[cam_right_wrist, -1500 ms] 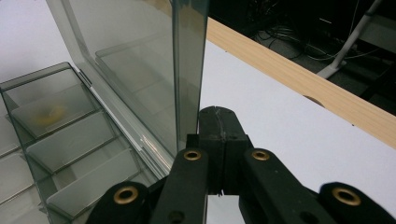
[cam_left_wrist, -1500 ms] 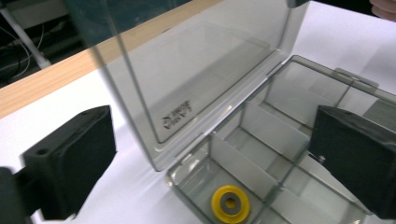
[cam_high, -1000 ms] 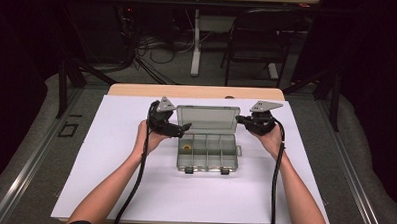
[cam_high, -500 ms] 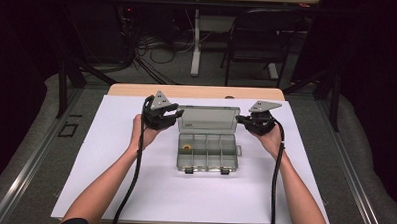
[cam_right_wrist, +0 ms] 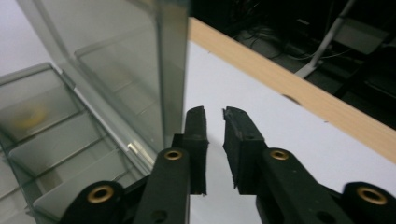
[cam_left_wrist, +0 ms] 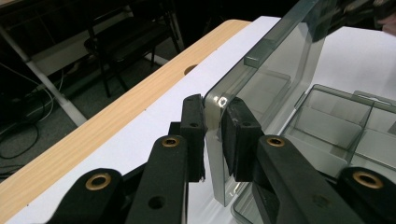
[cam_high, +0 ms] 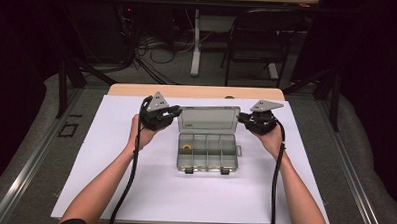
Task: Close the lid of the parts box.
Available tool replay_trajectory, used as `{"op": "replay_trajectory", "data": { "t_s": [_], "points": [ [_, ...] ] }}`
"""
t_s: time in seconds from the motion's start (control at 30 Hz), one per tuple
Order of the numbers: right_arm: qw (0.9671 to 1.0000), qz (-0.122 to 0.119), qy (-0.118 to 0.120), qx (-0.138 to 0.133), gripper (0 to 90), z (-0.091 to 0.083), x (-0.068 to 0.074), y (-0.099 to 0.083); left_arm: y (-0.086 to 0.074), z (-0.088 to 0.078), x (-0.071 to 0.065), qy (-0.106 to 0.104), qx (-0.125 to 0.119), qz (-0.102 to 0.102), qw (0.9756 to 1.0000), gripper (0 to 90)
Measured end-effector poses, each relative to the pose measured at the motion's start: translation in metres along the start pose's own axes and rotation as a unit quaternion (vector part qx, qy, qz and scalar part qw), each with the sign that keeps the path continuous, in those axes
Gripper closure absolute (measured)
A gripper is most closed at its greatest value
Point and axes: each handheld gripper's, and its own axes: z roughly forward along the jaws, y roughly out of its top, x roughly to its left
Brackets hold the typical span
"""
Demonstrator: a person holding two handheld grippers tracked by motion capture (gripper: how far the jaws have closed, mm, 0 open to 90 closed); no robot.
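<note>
A clear grey compartment box (cam_high: 207, 153) lies open in the middle of the white sheet, its lid (cam_high: 208, 120) standing up at the back. A small yellow ring (cam_high: 186, 147) sits in its left compartment. My left gripper (cam_high: 175, 111) is at the lid's left edge; in the left gripper view the lid (cam_left_wrist: 275, 70) runs between the jaws (cam_left_wrist: 214, 126), which have just been closing and now press on it. My right gripper (cam_high: 242, 118) is at the lid's right edge. Its jaws (cam_right_wrist: 215, 116) have just been opening, with a narrow empty gap, and the lid (cam_right_wrist: 116, 56) stands just beside its left pad.
The white sheet (cam_high: 133, 190) covers most of a wooden table, whose bare strip (cam_high: 192, 91) runs along the far edge. Two latches (cam_high: 189, 170) stick out at the box's front. A black chair (cam_high: 253, 49) and cables stand on the floor behind the table.
My left gripper has drawn back from the box's left side to the lid's left edge and closed on it. The right hand has stayed in place.
</note>
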Motion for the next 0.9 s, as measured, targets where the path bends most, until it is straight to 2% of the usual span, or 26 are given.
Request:
{"op": "replay_trajectory", "data": {
  "t_s": [0.13,0.2,0.27,0.33,0.43,0.53,0.6,0.73,0.83,0.9],
  "points": [
    [0.9999,0.005,-0.014,-0.001,64.2,-0.01,-0.002,0.003,-0.001,-0.001,0.0,-0.001,0.0,0.005,1.0,79.7],
    [0.9998,0.012,-0.016,0.002,54.8,-0.013,-0.002,0.003,-0.001,-0.001,-0.001,-0.002,-0.001,0.005,1.0,79.7],
    [0.9995,0.023,-0.022,0.005,41.7,-0.015,-0.001,0.004,-0.001,-0.002,-0.001,-0.002,0.0,0.007,1.0,79.7],
    [0.9991,0.028,-0.03,0.006,34.1,-0.017,-0.001,0.005,-0.002,-0.002,-0.002,-0.003,-0.003,0.005,1.0,79.7],
    [0.9991,0.033,-0.028,0.004,21.8,-0.022,-0.002,0.005,-0.003,-0.004,-0.002,-0.005,-0.006,0.006,0.9999,79.9],
    [0.9994,0.033,-0.014,0.001,10.5,-0.026,-0.001,0.007,-0.003,-0.005,-0.004,-0.005,-0.004,0.011,0.9999,79.9],
    [0.9993,0.035,-0.005,-0.01,4.4,-0.028,0.001,0.009,-0.003,-0.005,-0.005,-0.005,-0.002,0.014,0.9999,79.9],
    [0.9992,0.034,0.011,-0.016,2.2,-0.031,0.007,0.016,-0.004,-0.007,-0.008,-0.002,-0.001,0.02,0.9998,79.9],
    [0.9993,0.028,0.02,-0.016,18.1,-0.033,0.012,0.023,-0.004,-0.008,-0.011,0.001,0.0,0.026,0.9997,79.9],
    [0.9994,0.024,0.02,-0.015,32.3,-0.034,0.016,0.028,-0.005,-0.009,-0.011,-0.002,-0.001,0.025,0.9997,79.8]
  ]
}}
